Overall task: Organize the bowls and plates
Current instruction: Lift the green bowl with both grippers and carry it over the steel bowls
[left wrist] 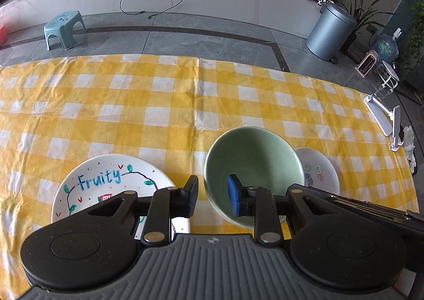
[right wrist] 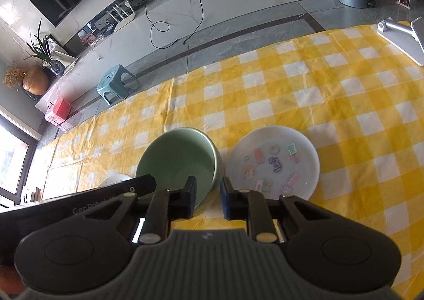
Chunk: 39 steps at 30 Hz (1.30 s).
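In the left wrist view, the left gripper is seen over a yellow-and-white checked tablecloth, its jaws set astride the near left rim of a green bowl: the blue-padded finger sits inside the bowl and the black finger outside, with a gap visible on both sides of the wall, so nothing is clamped. A white plate lettered "Fruity" lies to the left of the bowl, partly hidden by the gripper body, and a small pale plate (carrying little stickers) is tucked behind the bowl's right side. A white folding stand rests at the far right edge of the cloth. In the right wrist view, the right gripper is placed across the bowl's near right rim, one finger inside and one outside; whether the pads press the wall cannot be told, as the rim is partly hidden there. The sticker plate lies just beside the bowl on the right, seemingly apart from it. The other gripper's black arm crosses the lower left.
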Motion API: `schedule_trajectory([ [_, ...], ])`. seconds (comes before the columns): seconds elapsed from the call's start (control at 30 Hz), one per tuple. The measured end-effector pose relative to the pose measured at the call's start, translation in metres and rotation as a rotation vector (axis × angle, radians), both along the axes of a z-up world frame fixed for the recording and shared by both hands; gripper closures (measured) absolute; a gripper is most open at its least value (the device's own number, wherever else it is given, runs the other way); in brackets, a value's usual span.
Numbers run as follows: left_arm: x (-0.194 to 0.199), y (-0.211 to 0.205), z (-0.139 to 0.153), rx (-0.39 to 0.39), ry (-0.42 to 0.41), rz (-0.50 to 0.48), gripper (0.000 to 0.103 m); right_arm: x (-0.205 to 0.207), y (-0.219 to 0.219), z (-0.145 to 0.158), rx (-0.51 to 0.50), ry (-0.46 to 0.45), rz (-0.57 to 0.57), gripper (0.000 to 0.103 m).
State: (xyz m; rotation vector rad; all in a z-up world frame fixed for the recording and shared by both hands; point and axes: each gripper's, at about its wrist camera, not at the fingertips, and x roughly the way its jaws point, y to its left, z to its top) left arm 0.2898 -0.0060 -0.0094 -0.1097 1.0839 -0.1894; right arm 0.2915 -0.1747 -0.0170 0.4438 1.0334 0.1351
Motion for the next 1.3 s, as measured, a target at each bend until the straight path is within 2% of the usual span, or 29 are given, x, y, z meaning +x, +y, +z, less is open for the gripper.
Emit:
schedule_trajectory([
  [0.1,0.002,-0.002,-0.003,0.012,0.0,-0.006,0.075,0.004,0.002,-0.005,-0.006,0.011,-0.003,0.091],
  [0.27,0.003,-0.006,-0.006,0.03,0.001,-0.015,0.09,0.007,0.005,-0.008,-0.027,0.013,-0.01,0.091],
  [0.37,0.002,-0.009,-0.005,0.045,-0.001,-0.005,0.093,0.005,0.006,-0.009,-0.034,0.004,-0.016,0.092],
  [0.57,-0.008,-0.011,0.004,0.067,0.0,-0.003,0.094,0.0,0.01,-0.006,-0.056,0.034,-0.024,0.095],
  [0.73,-0.022,-0.002,0.019,0.074,-0.004,0.019,0.094,-0.011,0.015,0.007,-0.048,0.017,-0.019,0.095],
  [1.03,-0.075,0.017,0.062,0.106,-0.048,0.065,0.094,-0.058,0.036,0.051,-0.038,-0.032,0.024,0.096],
  [1.3,-0.139,0.037,0.094,0.13,-0.098,0.114,0.094,-0.127,0.057,0.083,-0.002,-0.093,0.065,0.096],
])
